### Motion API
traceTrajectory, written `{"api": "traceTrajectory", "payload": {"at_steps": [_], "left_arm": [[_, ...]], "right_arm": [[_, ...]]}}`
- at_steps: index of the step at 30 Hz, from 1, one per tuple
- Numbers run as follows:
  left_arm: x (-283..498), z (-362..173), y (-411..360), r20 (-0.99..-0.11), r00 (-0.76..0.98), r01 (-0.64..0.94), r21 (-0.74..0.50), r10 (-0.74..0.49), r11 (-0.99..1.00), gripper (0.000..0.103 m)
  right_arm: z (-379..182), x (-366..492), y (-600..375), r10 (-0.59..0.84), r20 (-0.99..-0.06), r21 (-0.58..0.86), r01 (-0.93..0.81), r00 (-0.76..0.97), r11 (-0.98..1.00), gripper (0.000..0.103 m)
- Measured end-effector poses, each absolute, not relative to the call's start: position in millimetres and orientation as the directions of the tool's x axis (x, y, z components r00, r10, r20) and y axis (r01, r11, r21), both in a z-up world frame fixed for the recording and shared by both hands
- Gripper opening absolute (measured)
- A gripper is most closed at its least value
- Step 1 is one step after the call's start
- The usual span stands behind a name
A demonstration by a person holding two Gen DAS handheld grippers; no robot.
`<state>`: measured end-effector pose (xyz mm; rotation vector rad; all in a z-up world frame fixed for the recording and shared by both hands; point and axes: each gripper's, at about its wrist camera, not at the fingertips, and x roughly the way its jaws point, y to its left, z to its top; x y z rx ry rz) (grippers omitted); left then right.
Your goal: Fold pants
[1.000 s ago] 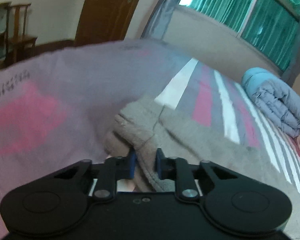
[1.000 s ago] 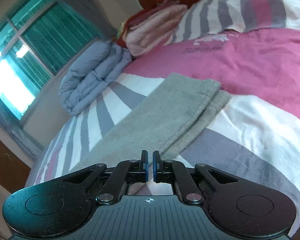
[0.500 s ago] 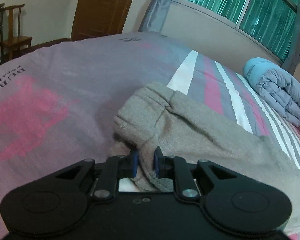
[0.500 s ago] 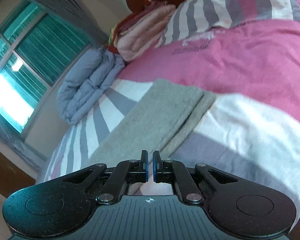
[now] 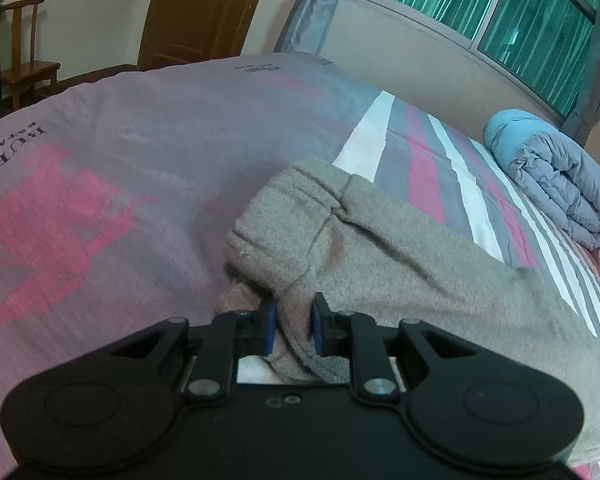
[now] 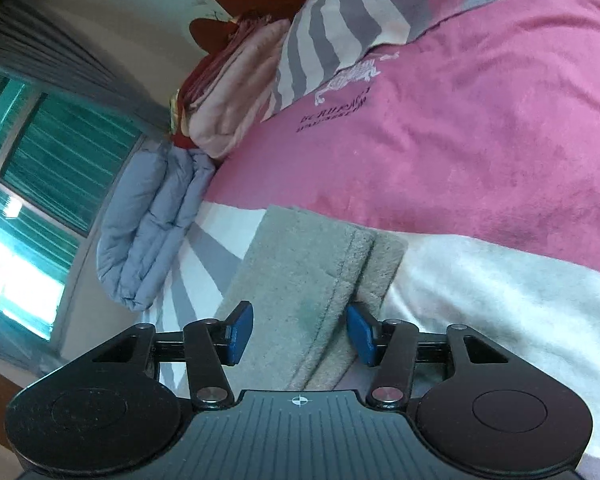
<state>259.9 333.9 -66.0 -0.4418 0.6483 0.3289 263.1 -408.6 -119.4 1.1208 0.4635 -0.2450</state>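
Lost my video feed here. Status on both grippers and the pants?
Left gripper shut on bunched grey fleece pants. Right gripper just opened, pads clear of the cloth. Nothing blocking.

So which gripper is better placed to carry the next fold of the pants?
Probably the left gripper: it is clamped on a bunch of the grey pants. The right gripper has just opened, jaws apart over the leg ends.

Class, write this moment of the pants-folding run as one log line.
stage: mid-fold | left gripper: shut on grey pants | right gripper: jaws just opened, pants leg between, not pinched | surface: bed
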Motion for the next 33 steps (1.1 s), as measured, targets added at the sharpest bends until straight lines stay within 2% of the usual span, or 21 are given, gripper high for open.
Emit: {"api": "traceTrajectory", "payload": {"at_steps": [1,3,4,7,8,9,11,14,17,20,27,30,33], "left_arm": [[260.9,-65.8,334.5,-0.644,0.749,-0.427,-0.292,0.154,0.856,0.011],[263.3,-65.1,335.6,-0.651,0.744,-0.428,-0.292,0.15,0.855,0.011],[264.0,-64.7,335.6,-0.654,0.742,-0.427,-0.291,0.148,0.856,0.011],[265.2,-64.4,335.5,-0.659,0.738,-0.423,-0.283,0.145,0.861,0.012],[265.1,-64.9,335.7,-0.659,0.738,-0.423,-0.285,0.145,0.86,0.012],[265.0,-65.2,335.9,-0.659,0.738,-0.424,-0.288,0.144,0.859,0.012],[265.4,-65.2,335.7,-0.661,0.736,-0.426,-0.29,0.143,0.857,0.012],[267.2,-62.4,337.2,-0.669,0.731,-0.421,-0.287,0.134,0.861,0.012],[267.7,-63.5,338.0,-0.67,0.731,-0.411,-0.285,0.127,0.866,0.013],[267.5,-64.2,337.4,-0.669,0.732,-0.418,-0.293,0.128,0.86,0.013],[264.6,-62.4,335.8,-0.666,0.734,-0.409,-0.283,0.129,0.867,0.013],[258.3,-58.4,331.0,-0.647,0.749,-0.411,-0.283,0.144,0.867,0.01],[251.5,-56.1,328.2,-0.632,0.76,-0.406,-0.275,0.155,0.871,0.01]], "right_arm": [[-121.3,267.5,-411.5,0.044,-0.49,0.801,0.429,0.871,0.418,0.043],[-123.5,278.9,-418.8,0.064,-0.539,0.777,0.466,0.84,0.423,0.004],[-122.8,282.3,-421.4,0.075,-0.545,0.771,0.464,0.835,0.436,0.004],[-101.3,265.1,-422.5,0.032,-0.436,0.803,0.373,0.899,0.465,0.003],[-96.9,259.0,-419.9,0.014,-0.431,0.794,0.372,0.902,0.481,0.003],[-99.9,254.8,-417.7,0.001,-0.445,0.779,0.387,0.896,0.493,0.003],[-125.5,259.2,-420.8,0.02,-0.535,0.75,0.464,0.845,0.471,0.003],[-129.9,256.5,-421.6,0.011,-0.51,0.765,0.448,0.86,0.463,0.003],[-113.2,248.3,-420.0,-0.023,-0.432,0.782,0.387,0.902,0.488,0.003],[-127.0,262.9,-421.1,0.008,-0.546,0.718,0.462,0.838,0.521,0.003],[-116.5,261.5,-416.9,0.012,-0.514,0.717,0.422,0.858,0.555,0.004],[-121.5,270.4,-416.1,0.015,-0.548,0.702,0.451,0.836,0.551,0.003],[-117.4,268.8,-419.9,0.011,-0.533,0.73,0.453,0.846,0.513,0.004]]}}
